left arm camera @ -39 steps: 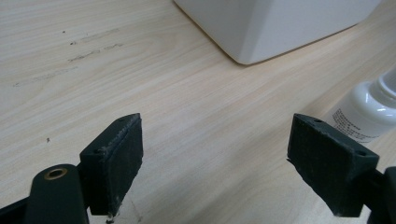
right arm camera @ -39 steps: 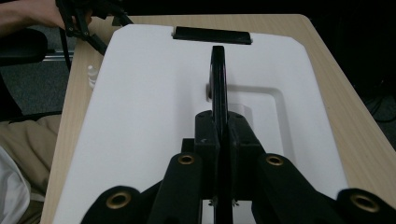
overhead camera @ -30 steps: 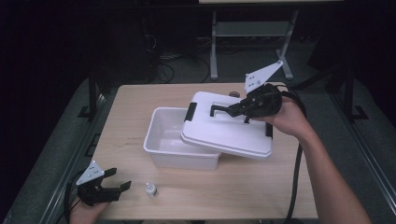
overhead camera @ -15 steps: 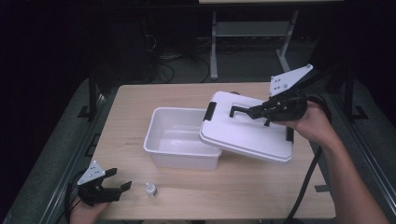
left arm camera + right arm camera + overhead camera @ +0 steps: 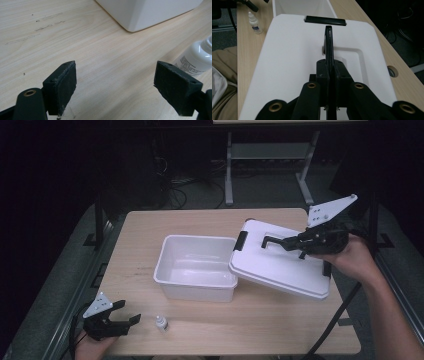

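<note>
I hold the lid [image 5: 280,265] by its black handle [image 5: 272,241], my right gripper [image 5: 300,243] clamped tight on that thin bar; in the right gripper view the jaws meet on the handle [image 5: 329,41] with no gap showing. The lid hangs tilted, clear of most of the box [image 5: 196,266], with its low left edge just over the box's right rim and its far end out over the table [image 5: 150,227] to the right. The box stands open and bare inside, as far as I can see from the high view.

My left gripper [image 5: 114,321] rests at the table's near left corner, jaws spread wide and holding nothing; in the left gripper view only bare wood lies between the pads [image 5: 63,86]. A small white bottle [image 5: 160,322] stands just beside that gripper, apart from the box, untouched.

By my reading, the opening is done and the lid is partway aside but not yet set down. What I judge is left: park the lid on the table, then take the bottle with the left gripper, likely to put it in the box.
</note>
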`<state>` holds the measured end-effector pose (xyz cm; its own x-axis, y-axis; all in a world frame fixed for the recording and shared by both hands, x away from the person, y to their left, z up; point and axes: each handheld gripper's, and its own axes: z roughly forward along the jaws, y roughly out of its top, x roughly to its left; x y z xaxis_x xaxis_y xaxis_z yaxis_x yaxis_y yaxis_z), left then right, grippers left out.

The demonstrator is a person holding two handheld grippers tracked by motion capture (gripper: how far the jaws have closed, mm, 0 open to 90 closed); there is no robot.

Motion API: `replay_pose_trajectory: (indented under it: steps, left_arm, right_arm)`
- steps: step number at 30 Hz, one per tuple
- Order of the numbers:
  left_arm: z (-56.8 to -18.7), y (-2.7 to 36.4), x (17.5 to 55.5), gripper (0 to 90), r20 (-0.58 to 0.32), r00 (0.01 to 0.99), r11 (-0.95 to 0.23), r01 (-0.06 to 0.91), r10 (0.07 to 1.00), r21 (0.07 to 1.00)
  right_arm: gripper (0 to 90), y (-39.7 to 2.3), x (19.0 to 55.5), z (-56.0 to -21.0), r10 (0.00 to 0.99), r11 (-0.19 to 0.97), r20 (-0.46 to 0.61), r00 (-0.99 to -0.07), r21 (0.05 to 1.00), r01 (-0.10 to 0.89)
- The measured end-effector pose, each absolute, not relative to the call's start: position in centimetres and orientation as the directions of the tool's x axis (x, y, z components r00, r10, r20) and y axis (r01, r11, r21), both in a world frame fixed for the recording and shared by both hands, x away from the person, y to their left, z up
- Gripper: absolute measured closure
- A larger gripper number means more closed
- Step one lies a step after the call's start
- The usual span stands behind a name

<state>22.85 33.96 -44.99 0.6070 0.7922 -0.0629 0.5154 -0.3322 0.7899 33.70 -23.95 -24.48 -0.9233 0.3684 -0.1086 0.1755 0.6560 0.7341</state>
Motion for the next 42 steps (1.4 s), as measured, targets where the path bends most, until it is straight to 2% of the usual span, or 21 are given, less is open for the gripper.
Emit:
replay_pose_trajectory:
  steps: [28,42]
  left_arm:
    - [-45.0,33.9,22.9,18.3,-0.063,0.610,-0.336,0.516,0.790,0.788]
    - [-45.1,33.8,23.0,18.3,-0.061,0.612,-0.343,0.520,0.788,0.782]
  right_arm:
    - [83.9,-26.9,33.4,-28.1,0.407,0.642,-0.053,-0.912,0.726,0.244]
    - [83.9,-28.0,33.2,-31.6,0.422,0.622,0.007,-0.907,0.725,0.295]
